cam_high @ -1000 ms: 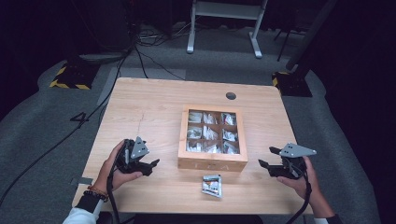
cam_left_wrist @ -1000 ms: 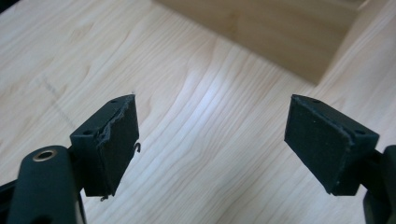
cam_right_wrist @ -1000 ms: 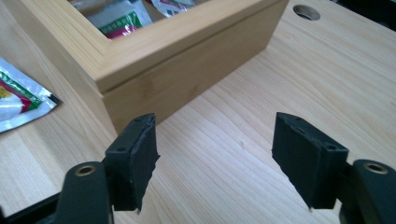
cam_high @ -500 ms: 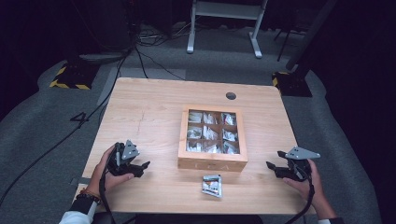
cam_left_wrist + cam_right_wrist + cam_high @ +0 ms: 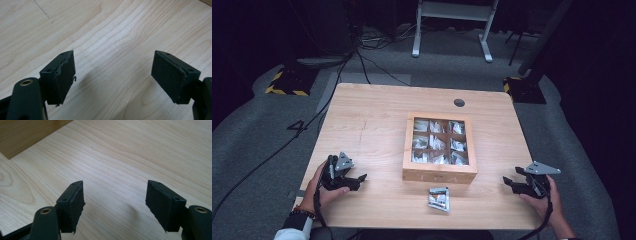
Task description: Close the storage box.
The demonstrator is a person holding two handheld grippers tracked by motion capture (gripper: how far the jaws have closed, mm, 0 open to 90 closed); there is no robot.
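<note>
Dark carpet and trailing cables surround a pale wooden table [image 5: 372, 120], with a grey stand behind it. Going left to right across the top: the left gripper [image 5: 353, 181] sits low near the front left edge, held in the person's left hand [image 5: 319, 192]. Its jaws stand wide apart with only bare wood grain between them, as the left gripper view [image 5: 112, 75] makes plain; nothing is held.

Toward the middle stands a wooden box [image 5: 439, 175] split into nine compartments, each of which seems to hold silvery packets [image 5: 435, 144]; how many lie in each is too small to tell. Just in front of the box, apart from its front wall, one loose packet [image 5: 438, 197] lies flat on the table, roughly midway between the two grippers.

At the front right edge is the right gripper [image 5: 512, 182], carried in the right hand [image 5: 546, 200]. Its jaws also gape wide and empty; the right gripper view [image 5: 113, 202] shows bare table between them and a corner of the box [image 5: 27, 135] up at the left.

Judging by this layout, the work looks like sorting packets into the box. Most seem already stowed, and the single loose one is not yet picked up. Neither gripper is close to it, so the reach, grasp and placing all appear to remain.
</note>
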